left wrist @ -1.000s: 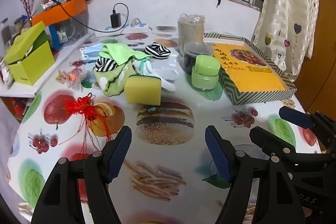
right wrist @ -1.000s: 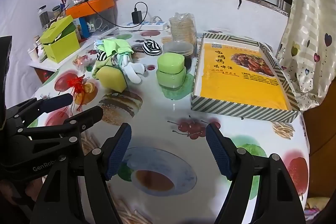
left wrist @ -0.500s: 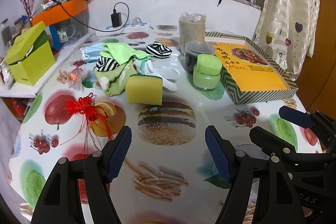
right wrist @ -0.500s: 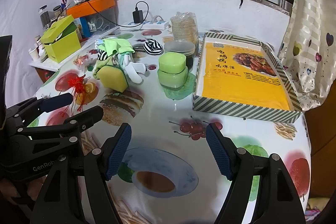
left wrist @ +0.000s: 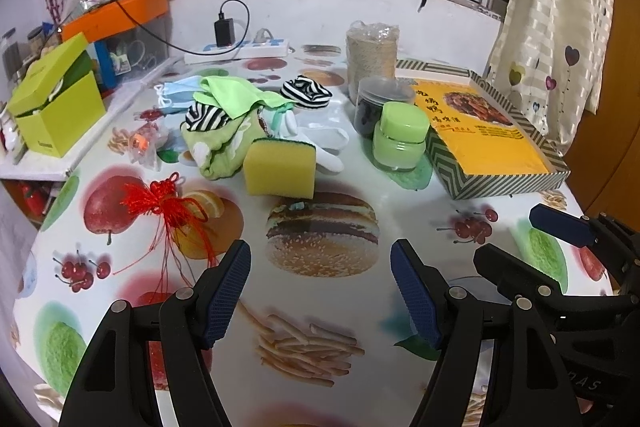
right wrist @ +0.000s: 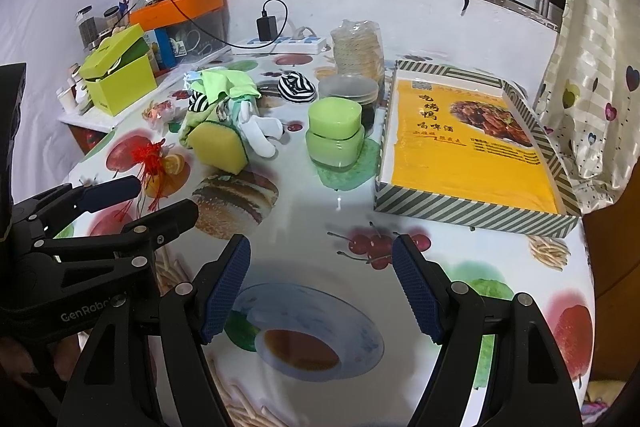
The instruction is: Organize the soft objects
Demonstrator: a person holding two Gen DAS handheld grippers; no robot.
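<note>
Beyond the burger print on the table [left wrist: 400,187], the sponge [left wrist: 280,169] is sitting at the near edge of a soft pile: green cloth [left wrist: 230,95], striped socks [left wrist: 208,115] and white socks [left wrist: 324,143]. The box [left wrist: 488,143] is lying to the right of the sponge, with a green jar [left wrist: 400,139] between them. The left claw [left wrist: 320,291] is hovering spread and empty, well short of the sponge. The right claw [right wrist: 320,291] is also spread and empty, near the box. I think the sponge is the first pick. The left claw should be coming straight, closing on its flat sides gently, without dragging the cloth or catching the red tassel [left wrist: 164,199] to the left.
</note>
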